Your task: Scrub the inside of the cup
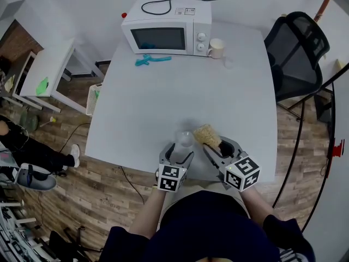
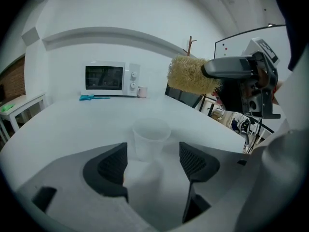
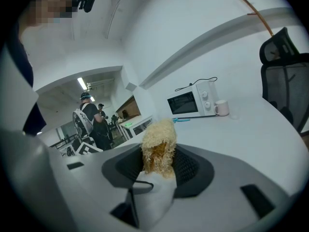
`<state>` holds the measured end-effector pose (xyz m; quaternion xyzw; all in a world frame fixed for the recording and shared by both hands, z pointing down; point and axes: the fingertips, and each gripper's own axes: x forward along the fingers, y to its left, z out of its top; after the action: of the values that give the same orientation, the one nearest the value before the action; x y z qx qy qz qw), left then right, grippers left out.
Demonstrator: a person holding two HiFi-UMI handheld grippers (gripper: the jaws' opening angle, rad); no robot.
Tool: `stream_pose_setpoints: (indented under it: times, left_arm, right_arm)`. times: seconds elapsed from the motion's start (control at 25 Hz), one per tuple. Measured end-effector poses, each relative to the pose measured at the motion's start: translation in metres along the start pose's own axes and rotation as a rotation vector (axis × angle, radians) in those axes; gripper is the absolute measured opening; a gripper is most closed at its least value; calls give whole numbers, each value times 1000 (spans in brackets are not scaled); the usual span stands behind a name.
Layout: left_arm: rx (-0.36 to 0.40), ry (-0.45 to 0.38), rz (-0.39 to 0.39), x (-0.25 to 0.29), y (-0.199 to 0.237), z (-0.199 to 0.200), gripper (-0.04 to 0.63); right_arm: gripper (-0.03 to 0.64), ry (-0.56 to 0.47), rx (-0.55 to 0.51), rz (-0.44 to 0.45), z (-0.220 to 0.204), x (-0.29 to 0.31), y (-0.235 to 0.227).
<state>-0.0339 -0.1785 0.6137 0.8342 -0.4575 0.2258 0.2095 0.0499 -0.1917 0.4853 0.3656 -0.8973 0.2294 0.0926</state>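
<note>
Left hand-held gripper [image 2: 153, 153]: cup [image 2: 151, 138] just ahead.

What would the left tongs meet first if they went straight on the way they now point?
Most likely the small translucent plastic cup, upright on the white table just ahead of the left tongs, in line with the gap between their open jaws. Depth is hard to judge.

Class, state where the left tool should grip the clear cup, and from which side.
Grip the cup mid-wall from the near side, where the open left tool faces it. It stands upright with round, tapered walls; a side grip should leave its mouth free for the brush.
</note>
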Motion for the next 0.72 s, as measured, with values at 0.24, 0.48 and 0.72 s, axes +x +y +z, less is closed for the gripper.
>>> stream_pose_setpoints:
  times: [0.24, 0.48, 0.72]
  left_arm:
    - [14, 19, 6, 28, -1, -4, 337]
    - [11, 37, 20, 44, 2, -3, 338]
    - [-8, 67, 21, 59, 6, -7, 337]
  right_arm:
    - [175, 7, 4, 3, -5, -3, -6]
    - [175, 3, 8, -9, -4, -7, -13]
    - [175, 6, 7, -15, -3, -8, -20]
